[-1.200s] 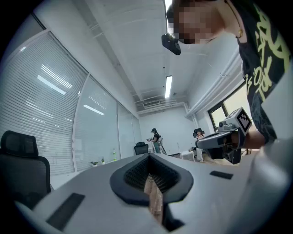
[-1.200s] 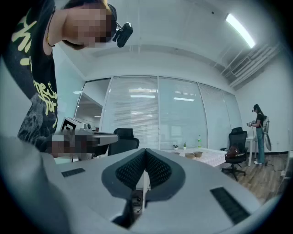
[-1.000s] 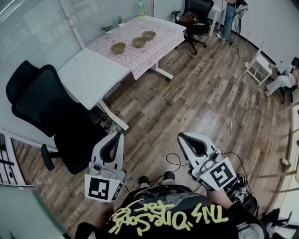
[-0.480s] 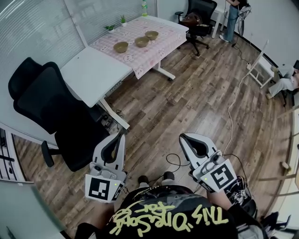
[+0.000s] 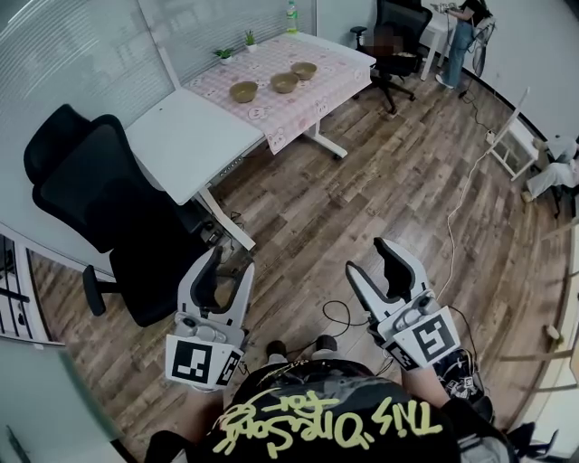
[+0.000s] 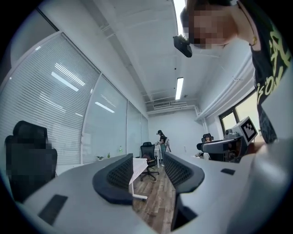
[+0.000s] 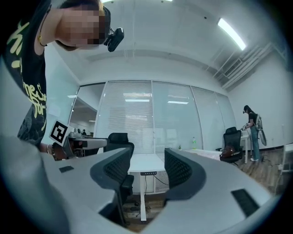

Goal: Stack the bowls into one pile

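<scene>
Just opened, the left hand-held gripper (image 5: 231,262) and right hand-held gripper (image 5: 369,257) hold their ribbed black jaws apart, empty.

An office: a black swivel chair (image 5: 109,212) at left, a white rectangular desk on metal legs (image 5: 185,145) upper centre, blind-covered glass partition walls (image 5: 63,54) upper left.

A black high-backed office chair (image 5: 95,203) stands just beside a plain white desk (image 5: 185,145), which adjoins a table draped in a pink patterned cloth (image 5: 312,104) carrying a small potted plant (image 5: 223,54) and a green-topped bottle (image 5: 291,14), all on brown wood-plank floor (image 5: 389,190).
</scene>
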A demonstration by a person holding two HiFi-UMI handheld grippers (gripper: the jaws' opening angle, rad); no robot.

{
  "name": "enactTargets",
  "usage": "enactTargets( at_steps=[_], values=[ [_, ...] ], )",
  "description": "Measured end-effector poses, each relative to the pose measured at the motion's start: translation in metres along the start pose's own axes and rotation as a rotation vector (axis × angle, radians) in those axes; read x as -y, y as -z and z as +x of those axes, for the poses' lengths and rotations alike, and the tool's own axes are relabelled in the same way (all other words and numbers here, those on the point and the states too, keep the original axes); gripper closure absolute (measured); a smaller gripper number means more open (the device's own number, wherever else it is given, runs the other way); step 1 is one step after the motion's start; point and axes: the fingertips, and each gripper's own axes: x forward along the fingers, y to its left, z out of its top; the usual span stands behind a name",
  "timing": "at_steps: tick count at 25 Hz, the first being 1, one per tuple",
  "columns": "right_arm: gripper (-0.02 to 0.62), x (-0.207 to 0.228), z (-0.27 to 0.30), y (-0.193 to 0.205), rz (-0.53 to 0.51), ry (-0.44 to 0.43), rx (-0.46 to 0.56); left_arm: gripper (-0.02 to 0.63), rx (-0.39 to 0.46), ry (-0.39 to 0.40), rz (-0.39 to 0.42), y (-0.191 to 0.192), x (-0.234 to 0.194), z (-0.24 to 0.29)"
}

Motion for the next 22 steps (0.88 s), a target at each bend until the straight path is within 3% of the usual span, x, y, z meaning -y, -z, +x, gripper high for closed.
enactTargets(
  at_steps=[3,8,22],
  values=[
    [0.342,0.007,-0.001,0.001,-0.001,0.012,0.003,0.355,-0.005,-0.020,-0.011,0.002,0.000,0.002],
    [0.331,0.017,-0.006,0.001,-0.018,-0.001,-0.008,0.293,-0.018,-0.038,-0.011,0.004,0.007,0.008],
    [0.331,0.065,-0.032,0.007,-0.025,-0.046,-0.014,0.270,-0.033,-0.096,-0.023,0.013,0.045,0.028]
  ],
)
